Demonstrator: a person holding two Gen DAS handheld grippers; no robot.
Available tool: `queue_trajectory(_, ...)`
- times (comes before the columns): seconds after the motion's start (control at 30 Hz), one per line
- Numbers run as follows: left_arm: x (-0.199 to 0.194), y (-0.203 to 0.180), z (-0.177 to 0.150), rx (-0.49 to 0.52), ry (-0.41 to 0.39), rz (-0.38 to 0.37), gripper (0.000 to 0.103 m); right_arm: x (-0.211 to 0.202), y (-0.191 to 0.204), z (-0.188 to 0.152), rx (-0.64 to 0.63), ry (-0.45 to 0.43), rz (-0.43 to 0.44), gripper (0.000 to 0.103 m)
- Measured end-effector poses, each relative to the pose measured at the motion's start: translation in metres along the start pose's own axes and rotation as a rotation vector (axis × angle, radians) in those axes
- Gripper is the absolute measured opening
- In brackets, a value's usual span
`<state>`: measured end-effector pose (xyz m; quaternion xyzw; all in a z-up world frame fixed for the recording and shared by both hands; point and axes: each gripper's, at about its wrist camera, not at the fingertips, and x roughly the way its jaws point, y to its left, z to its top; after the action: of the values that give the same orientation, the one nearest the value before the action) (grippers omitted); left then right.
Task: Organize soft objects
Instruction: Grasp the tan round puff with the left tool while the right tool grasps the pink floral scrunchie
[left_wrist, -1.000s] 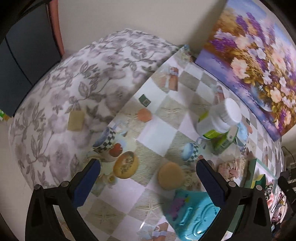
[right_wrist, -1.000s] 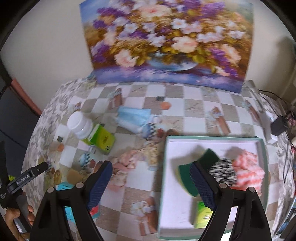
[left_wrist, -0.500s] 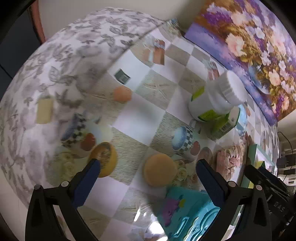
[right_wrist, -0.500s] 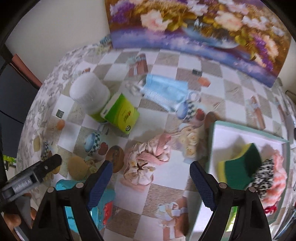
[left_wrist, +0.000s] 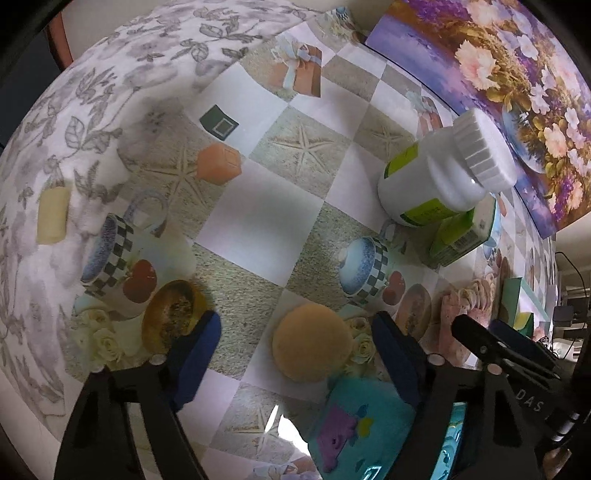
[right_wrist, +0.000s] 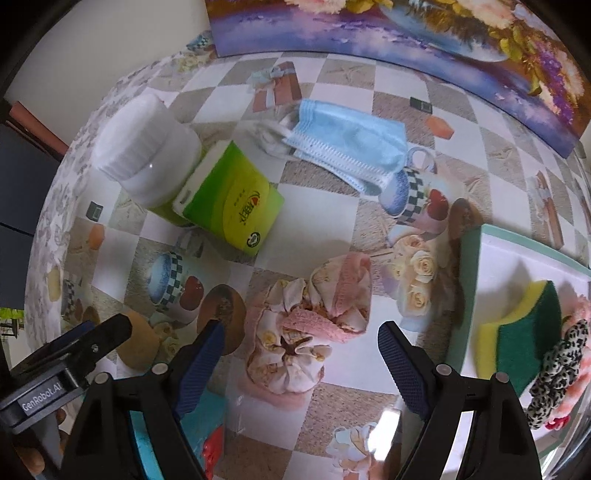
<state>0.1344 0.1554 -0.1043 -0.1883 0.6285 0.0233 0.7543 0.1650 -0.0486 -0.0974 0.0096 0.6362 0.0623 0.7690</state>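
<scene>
Two grippers pointing almost straight down at the checkered tablecloth (left_wrist: 258, 229), neither one gripping anything. The left gripper (left_wrist: 295, 350) has just been closing its jaws a bit, but they're still apart, with the round tan sponge puff (left_wrist: 312, 341) lying between them, closer to the right-hand finger and not pressed by either pad. Just below that puff, right at the gripper's base, sits a teal pouch (left_wrist: 354, 424) with a purple patch. Further ahead and off to the right stands a white bottle (left_wrist: 443, 173) with a ribbed cap, touching a green tissue pack (left_wrist: 461, 232).

The right gripper (right_wrist: 299, 354) has its jaws spread wide too, and the pink scrunched cloth (right_wrist: 314, 321) lies between and slightly ahead of its fingers (right_wrist: 199, 354), nothing clamped. Ahead of it is a blue face mask (right_wrist: 347, 144), and ahead to the left are the same bottle and tissue pack. Off to the right of that gripper is a white tray (right_wrist: 491, 266) with a teal rim, holding a yellow-green scouring sponge (right_wrist: 524, 325), a leopard-print scrunchie (right_wrist: 561, 369) and something pink and fluffy behind it, can't tell what exactly.
</scene>
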Motion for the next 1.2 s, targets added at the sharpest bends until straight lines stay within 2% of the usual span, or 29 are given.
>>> queue_trajectory(0.07,0.004,-0.003,0.0,0.011,0.008,-0.001,0.078,0.003,0.0,0.0,0.0,0.006,0.0,0.086)
queue_trajectory(0.17,0.009,-0.01,0.002,0.018,0.017,-0.001,0.067,0.009,0.002,-0.001,0.005,0.014,0.001,0.082)
queue_trajectory(0.27,0.011,-0.014,0.004,0.025,0.01,-0.002,0.06,0.014,0.004,0.001,0.004,0.018,0.0,0.078)
queue_trajectory(0.3,0.012,-0.014,0.003,0.026,0.01,-0.006,0.053,0.016,0.004,0.002,0.004,0.019,-0.001,0.075)
queue_trajectory(0.4,0.015,-0.018,0.003,0.037,0.01,0.01,0.045,0.018,0.006,0.002,0.001,0.022,0.004,0.067)
queue_trajectory(0.47,0.015,-0.02,0.003,0.039,0.007,0.019,0.041,0.019,0.007,0.001,-0.002,0.023,0.004,0.065)
queue_trajectory(0.6,0.014,-0.021,0.0,0.051,0.002,0.025,0.039,0.023,0.009,-0.001,-0.004,0.027,0.001,0.055)
queue_trajectory(0.97,0.008,-0.004,0.002,0.024,-0.021,0.029,0.036,0.024,-0.004,-0.009,0.003,0.029,0.008,0.044)
queue_trajectory(1.2,-0.002,0.007,0.003,0.003,-0.048,0.03,0.033,0.022,-0.005,-0.01,-0.015,0.026,0.014,0.027)
